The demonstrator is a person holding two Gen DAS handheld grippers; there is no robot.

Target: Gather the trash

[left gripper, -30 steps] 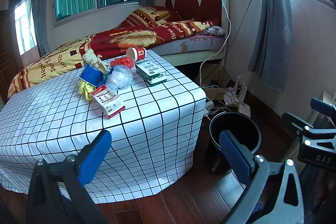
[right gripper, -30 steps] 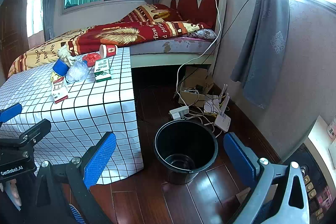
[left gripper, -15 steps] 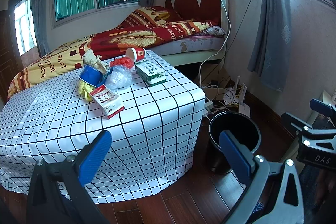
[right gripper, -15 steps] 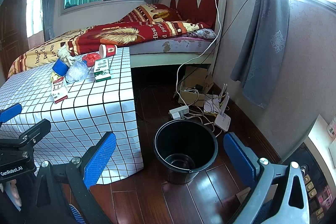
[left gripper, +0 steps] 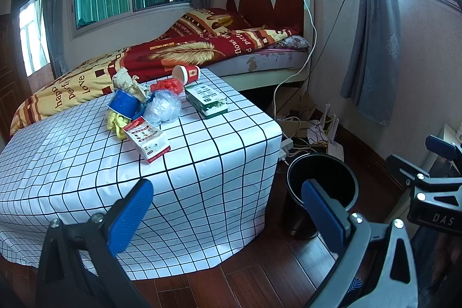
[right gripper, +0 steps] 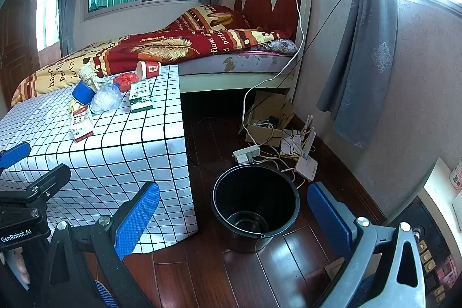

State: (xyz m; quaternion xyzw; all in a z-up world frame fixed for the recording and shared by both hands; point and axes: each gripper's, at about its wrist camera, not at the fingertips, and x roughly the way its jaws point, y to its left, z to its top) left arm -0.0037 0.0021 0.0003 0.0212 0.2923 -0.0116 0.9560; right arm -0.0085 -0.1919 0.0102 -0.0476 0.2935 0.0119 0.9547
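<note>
Nothing has moved since a second ago: both tools (left gripper: 228, 210) (right gripper: 234, 210) wide, empty; trash (left gripper: 150, 108) untouched on desk (left gripper: 202, 163), bin (right gripper: 255, 204) empty.

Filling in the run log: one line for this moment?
left gripper: open, empty | right gripper: open, empty | trash pile: untouched on checkered table | black bin: on floor, empty

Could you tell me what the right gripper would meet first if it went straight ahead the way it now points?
Most likely the black bucket on the wooden floor: it sits between the open fingers of the right gripper, just ahead. Depth is hard to judge through the fisheye, so it could pass over the rim toward the power strip behind.
</note>
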